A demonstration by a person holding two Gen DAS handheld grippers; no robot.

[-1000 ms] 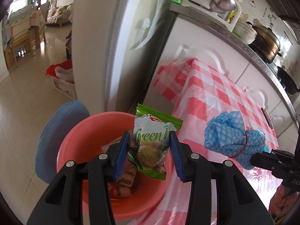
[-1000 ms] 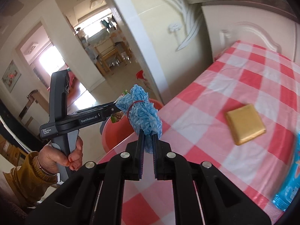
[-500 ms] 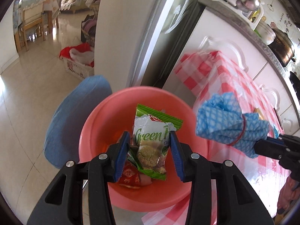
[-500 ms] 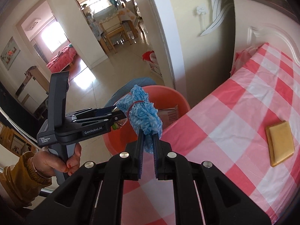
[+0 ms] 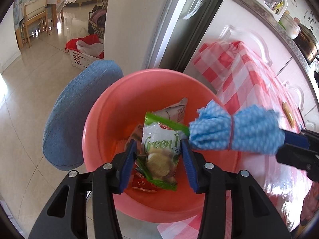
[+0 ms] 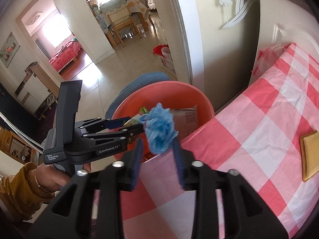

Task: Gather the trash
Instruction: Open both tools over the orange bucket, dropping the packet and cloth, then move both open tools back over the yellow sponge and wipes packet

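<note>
Both pieces of trash are being let go over the round pink plastic basin.

The left gripper has just been opening its jaws; the green and white snack wrapper is between the blue pads, loose, over the basin. The right gripper has also just been opening; its jaws stand apart and the crumpled blue cloth bundle tied with a red band looks free in front of them, near the basin's edge by the red checked tablecloth. The risk I see: the bundle may drop on the table edge or floor, or catch on the left gripper close beside it.
</note>
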